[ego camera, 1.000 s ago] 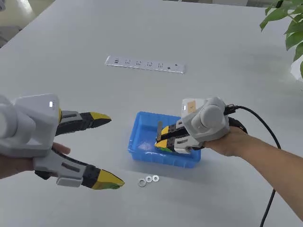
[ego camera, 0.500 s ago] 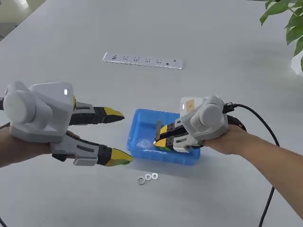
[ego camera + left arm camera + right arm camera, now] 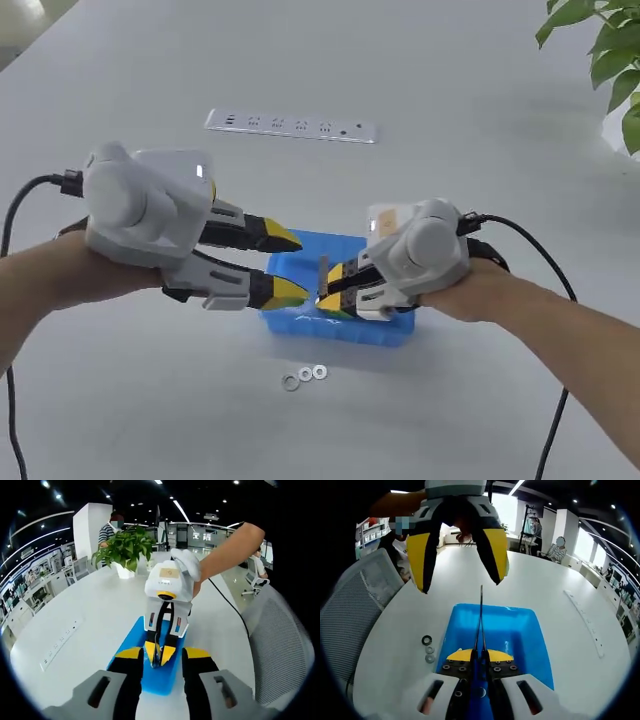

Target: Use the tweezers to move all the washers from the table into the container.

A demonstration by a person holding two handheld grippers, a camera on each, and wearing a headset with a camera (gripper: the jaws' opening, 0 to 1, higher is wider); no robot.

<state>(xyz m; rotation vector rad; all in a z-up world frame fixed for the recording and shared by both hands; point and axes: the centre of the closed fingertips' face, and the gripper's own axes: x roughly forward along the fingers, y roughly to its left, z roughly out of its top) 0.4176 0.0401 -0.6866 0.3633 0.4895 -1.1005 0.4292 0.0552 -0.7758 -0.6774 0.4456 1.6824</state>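
Two grippers meet above the blue container (image 3: 390,333). Left gripper (image 3: 297,266): jaws spread wide, holding nothing. Three washers (image 3: 304,376) lie in a row on the table (image 3: 150,400), just beside the container's near wall. Right gripper (image 3: 327,296): jaws clamped together on the tweezers (image 3: 323,272), held over the container.

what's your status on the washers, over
Right claw shut on tweezers over blue container. Left claw open, facing it. Three washers on table beside container. Nothing blocking them.

Three washers (image 3: 305,375) (loose), one container (image 3: 520,630), one tweezers (image 3: 481,620)
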